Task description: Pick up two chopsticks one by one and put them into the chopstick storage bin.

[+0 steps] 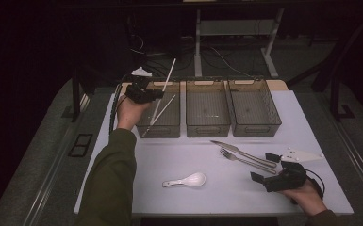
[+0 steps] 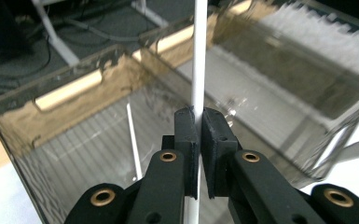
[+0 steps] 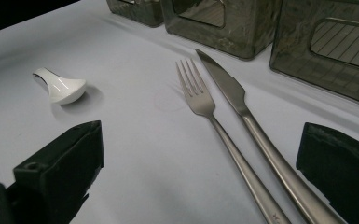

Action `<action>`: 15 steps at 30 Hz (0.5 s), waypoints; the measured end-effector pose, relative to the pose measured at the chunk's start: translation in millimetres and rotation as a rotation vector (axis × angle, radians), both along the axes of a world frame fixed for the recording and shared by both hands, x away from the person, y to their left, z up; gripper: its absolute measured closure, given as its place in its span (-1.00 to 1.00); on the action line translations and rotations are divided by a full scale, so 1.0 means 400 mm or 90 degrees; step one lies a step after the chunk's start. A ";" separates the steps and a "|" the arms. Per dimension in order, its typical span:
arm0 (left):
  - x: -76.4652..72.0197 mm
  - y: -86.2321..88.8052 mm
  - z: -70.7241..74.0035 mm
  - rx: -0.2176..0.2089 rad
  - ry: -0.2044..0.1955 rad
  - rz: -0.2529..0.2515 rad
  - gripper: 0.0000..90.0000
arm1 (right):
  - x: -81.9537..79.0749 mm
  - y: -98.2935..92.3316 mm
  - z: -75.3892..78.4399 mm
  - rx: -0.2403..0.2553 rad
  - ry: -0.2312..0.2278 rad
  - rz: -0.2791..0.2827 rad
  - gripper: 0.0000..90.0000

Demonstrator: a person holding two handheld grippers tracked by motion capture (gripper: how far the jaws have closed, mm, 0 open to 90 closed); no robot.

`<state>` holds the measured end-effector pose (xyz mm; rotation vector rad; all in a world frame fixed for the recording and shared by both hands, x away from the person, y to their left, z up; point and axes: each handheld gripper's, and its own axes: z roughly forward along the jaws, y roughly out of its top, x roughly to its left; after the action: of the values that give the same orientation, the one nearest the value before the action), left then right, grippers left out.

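**benchguy:** Dark room, cables on the floor behind, and a white tabletop [image 1: 217, 197] with three smoky see-through plastic bins in a row along the far edge. The left gripper [image 1: 156, 94] is at about 11 o'clock over the left-hand bin [image 1: 167, 126], jaws pinched tight on a thin white chopstick [image 1: 169, 77] that sticks up and away past the rim. A second white chopstick [image 1: 162, 112] already leans inside that bin.

**tongs_r_us:** The left gripper view agrees: the pads [image 2: 186, 140] clamp the stick [image 2: 198, 56] and it runs on below them, so the hold is partway along rather than at an end.

**benchguy:** I'd guess it's light, stiff and slick, so it can swivel in the pinch. A hold nearer the middle should keep it from tipping.

**tongs_r_us:** And the right gripper [image 1: 268, 169]?

**benchguy:** Down at 4 o'clock, jaws wide, nothing between them. It faces the steel fork [image 3: 200, 100] and steel table knife [image 3: 228, 86], which lie side by side, close together. Those look heavier and slippery; grab the handles. The white ceramic soup spoon [image 1: 188, 180] sits near 6 o'clock and looks chippable.
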<state>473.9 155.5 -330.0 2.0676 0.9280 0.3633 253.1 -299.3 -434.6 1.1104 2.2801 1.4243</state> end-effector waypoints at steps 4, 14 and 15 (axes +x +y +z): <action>0.015 0.000 -0.026 0.023 0.032 0.010 0.88 | 0.000 0.001 0.000 -0.001 0.000 0.003 -0.98; 0.033 -0.006 -0.087 0.061 0.083 0.021 0.88 | 0.000 0.001 0.000 -0.002 -0.001 0.005 -0.98; 0.034 -0.006 -0.092 0.070 0.089 0.024 0.88 | 0.000 0.001 0.000 -0.002 0.000 0.004 -0.98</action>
<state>487.7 153.1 -366.8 2.2013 1.0516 0.2982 252.9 -298.8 -434.5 1.1034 2.2867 1.4234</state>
